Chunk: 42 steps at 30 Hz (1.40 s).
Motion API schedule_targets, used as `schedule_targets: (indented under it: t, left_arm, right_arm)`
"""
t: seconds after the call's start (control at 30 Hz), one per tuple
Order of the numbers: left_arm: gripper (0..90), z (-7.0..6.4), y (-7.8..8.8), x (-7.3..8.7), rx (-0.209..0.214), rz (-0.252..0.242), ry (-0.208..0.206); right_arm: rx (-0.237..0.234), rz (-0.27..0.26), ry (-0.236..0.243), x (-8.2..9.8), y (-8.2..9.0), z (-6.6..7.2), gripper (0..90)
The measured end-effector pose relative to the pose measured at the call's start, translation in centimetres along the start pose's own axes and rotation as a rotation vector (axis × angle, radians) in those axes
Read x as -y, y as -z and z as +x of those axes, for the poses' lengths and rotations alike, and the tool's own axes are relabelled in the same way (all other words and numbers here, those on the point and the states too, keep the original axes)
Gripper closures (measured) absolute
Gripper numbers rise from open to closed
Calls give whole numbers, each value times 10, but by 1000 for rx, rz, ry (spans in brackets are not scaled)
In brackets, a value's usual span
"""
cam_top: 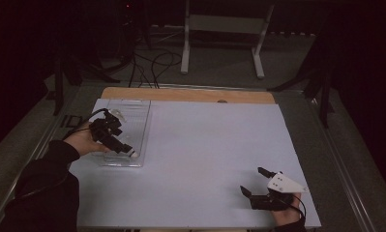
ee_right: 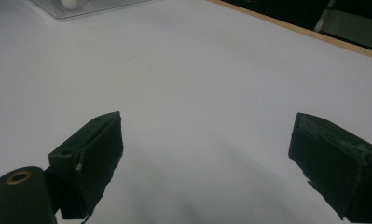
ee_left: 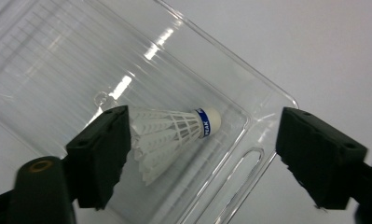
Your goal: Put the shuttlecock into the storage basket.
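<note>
Dark room, pale bench [cam_top: 195,159] with a wood strip along its far edge. Clear tray [cam_top: 138,112] sits at 10 o'clock; shuttlecock [ee_left: 174,133] lies inside, cork band reads "PEAK". Left claw [ee_left: 200,158] jaws wide apart, not gripping; one jaw is just beside the feathers. Right claw [cam_top: 254,180] at 5 o'clock, jaws wide apart, empty, near the bench's front edge. Open bench between them.

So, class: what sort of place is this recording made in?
Probably a dim lab or recording studio: a white-topped table, cables on the floor, a white stand, and a shuttlecock in a clear plastic tray.
</note>
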<state>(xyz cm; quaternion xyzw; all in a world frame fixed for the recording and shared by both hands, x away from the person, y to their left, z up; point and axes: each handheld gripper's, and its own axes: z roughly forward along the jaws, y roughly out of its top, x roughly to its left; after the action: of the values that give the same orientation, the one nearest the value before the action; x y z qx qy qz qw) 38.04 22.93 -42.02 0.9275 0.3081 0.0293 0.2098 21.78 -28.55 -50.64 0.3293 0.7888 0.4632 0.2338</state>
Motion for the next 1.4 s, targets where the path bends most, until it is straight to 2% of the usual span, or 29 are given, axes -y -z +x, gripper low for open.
schedule_targets:
  t: [0.13,0.2,0.27,0.4,0.57,0.67,0.8,0.93,1.0,1.1,1.23,1.4]
  left_arm:
    - [93,-2,3,-1,1,-15,-14]
    - [53,-3,3,-1,20,-6,-19]
    - [9,-5,2,-2,18,-9,-22]
    - [2,-11,3,-5,24,-21,-34]
    - [1,-16,6,-10,11,-41,-45]
    - [2,-17,6,-12,16,-41,-41]
    - [1,-21,5,-14,11,-42,-55]
    - [1,-23,5,-16,-17,-70,-71]
    - [1,-24,6,-18,0,-78,-65]
    - [1,-26,6,-21,5,-64,-69]
    - [1,-30,6,-26,16,-75,-64]
    - [1,-36,7,-33,8,-91,-72]
  right_arm:
    - [0,0,-1,0,0,0,99]
    - [-1,0,0,0,0,0,99]
    - [-1,0,0,0,0,0,99]
    - [-2,1,-1,0,0,0,99]
    - [-2,2,-1,0,0,0,99]
    - [-1,3,-1,0,0,0,99]
    - [-4,3,-2,0,0,0,99]
    - [-3,3,-6,0,0,0,99]
    - [-3,2,-3,0,0,0,99]
    - [-4,5,-6,0,0,0,99]
    - [-3,4,-6,1,0,0,99]
    - [-4,5,-7,0,0,0,99]
